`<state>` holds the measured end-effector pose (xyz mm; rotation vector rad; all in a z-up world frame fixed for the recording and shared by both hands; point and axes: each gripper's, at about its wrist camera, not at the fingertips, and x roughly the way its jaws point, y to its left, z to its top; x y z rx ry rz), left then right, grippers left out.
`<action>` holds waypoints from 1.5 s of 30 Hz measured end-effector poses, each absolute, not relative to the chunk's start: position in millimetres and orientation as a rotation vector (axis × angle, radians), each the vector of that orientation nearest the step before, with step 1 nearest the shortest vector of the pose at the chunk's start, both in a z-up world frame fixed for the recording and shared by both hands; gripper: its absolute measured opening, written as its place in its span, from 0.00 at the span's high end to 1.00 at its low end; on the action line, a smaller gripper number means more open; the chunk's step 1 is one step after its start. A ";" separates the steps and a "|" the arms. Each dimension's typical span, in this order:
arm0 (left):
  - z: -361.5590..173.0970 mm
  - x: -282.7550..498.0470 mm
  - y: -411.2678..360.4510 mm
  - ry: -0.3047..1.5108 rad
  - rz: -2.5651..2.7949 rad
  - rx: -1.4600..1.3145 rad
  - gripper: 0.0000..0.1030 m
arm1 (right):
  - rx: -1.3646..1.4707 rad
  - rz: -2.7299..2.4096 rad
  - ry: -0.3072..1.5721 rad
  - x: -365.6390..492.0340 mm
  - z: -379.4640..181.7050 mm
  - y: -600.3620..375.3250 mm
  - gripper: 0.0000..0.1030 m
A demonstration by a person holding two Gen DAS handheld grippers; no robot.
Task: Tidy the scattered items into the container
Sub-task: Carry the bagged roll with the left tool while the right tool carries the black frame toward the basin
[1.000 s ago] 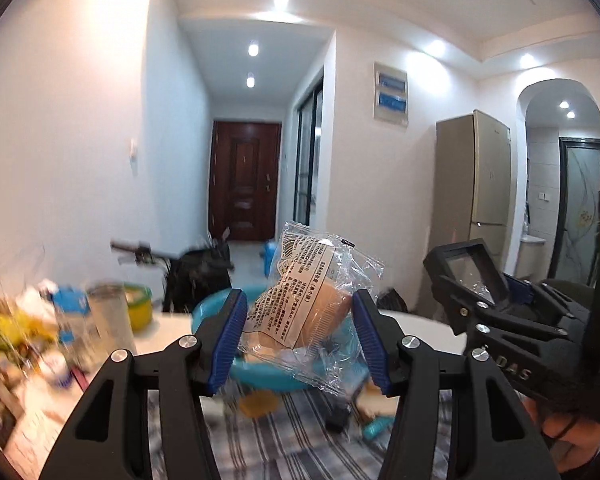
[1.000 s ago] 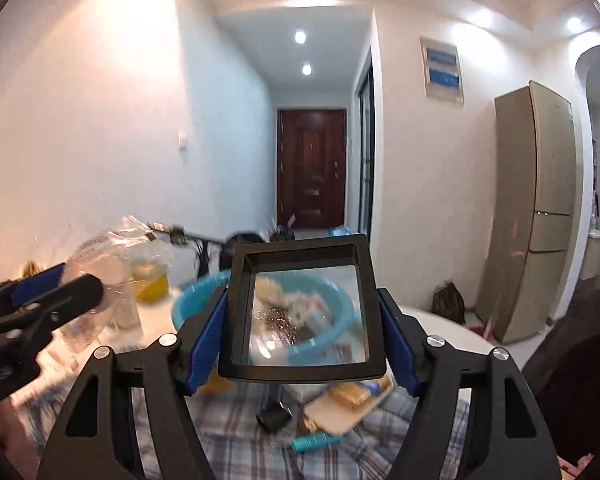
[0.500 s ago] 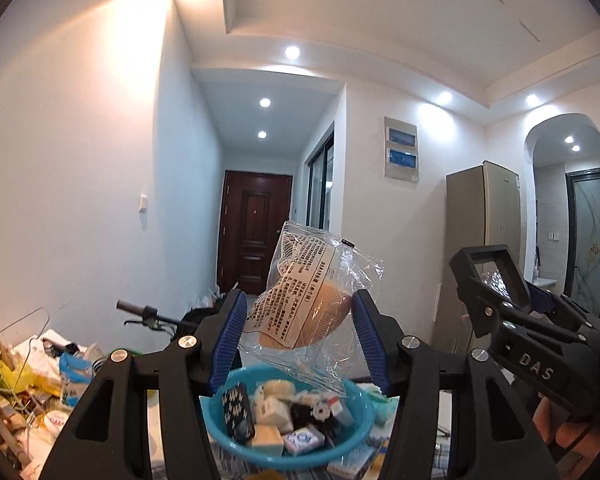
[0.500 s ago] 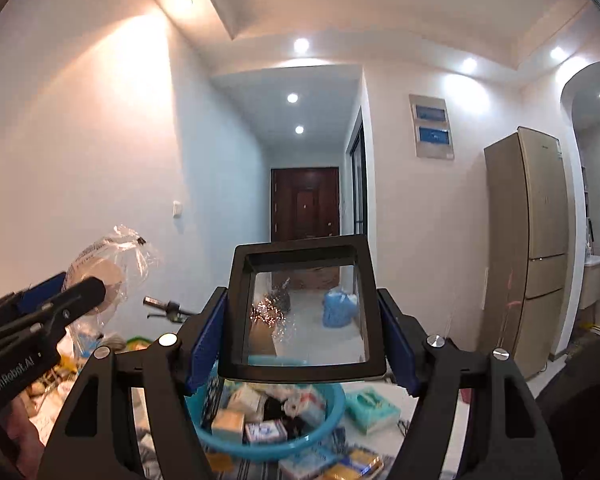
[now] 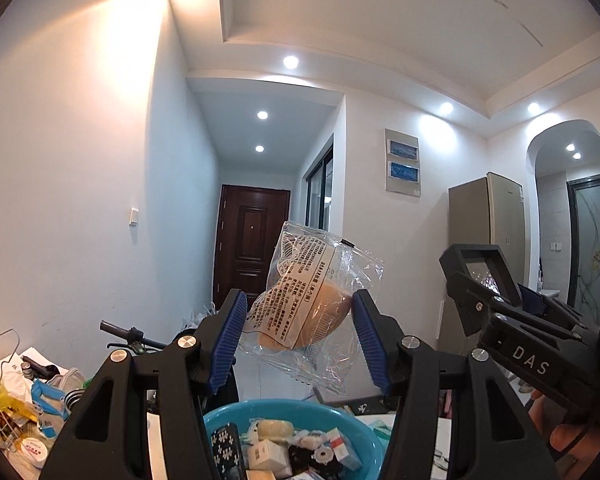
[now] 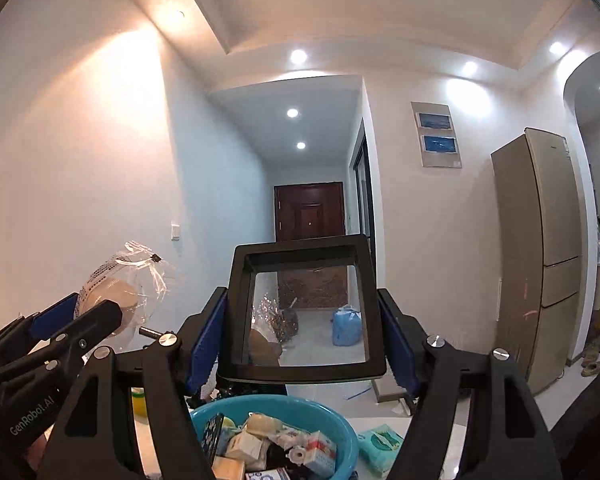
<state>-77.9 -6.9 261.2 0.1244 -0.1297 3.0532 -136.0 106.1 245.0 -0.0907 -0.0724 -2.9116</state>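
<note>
My left gripper [image 5: 298, 340] is shut on a clear-wrapped bun [image 5: 308, 312], held level well above the blue basin [image 5: 300, 410], which is packed with several small boxes and packets. In the right wrist view, my right gripper [image 6: 302, 350] is shut on a black-framed square magnifier [image 6: 304, 308], also raised above the basin [image 6: 340, 436]. The bun [image 6: 112, 296] and the left gripper [image 6: 76, 320] show at the left of that view. The right gripper with the magnifier [image 5: 484, 268] shows at the right of the left wrist view.
A cluttered pile of bags and packets [image 5: 16, 408] lies at the table's left. A green tissue pack [image 6: 380, 446] lies right of the basin. A bicycle handlebar [image 5: 124, 334] sticks out behind the table. A tall fridge [image 6: 540, 252] stands at the right wall, with a hallway and door beyond.
Both grippers have risen with their loads still held. The basin and table have dropped toward the bottom of both views, and more of the ceiling shows.
</note>
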 end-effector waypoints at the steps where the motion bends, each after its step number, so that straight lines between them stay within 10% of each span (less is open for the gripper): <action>1: 262.4 -80.7 -6.8 -0.132 3.053 0.132 0.45 | -0.097 -2.916 -0.078 -140.2 245.3 107.8 0.32; 45: 241.6 -184.4 -47.0 -0.296 3.065 0.010 0.45 | 0.097 -2.930 -0.098 -248.3 209.4 106.9 0.32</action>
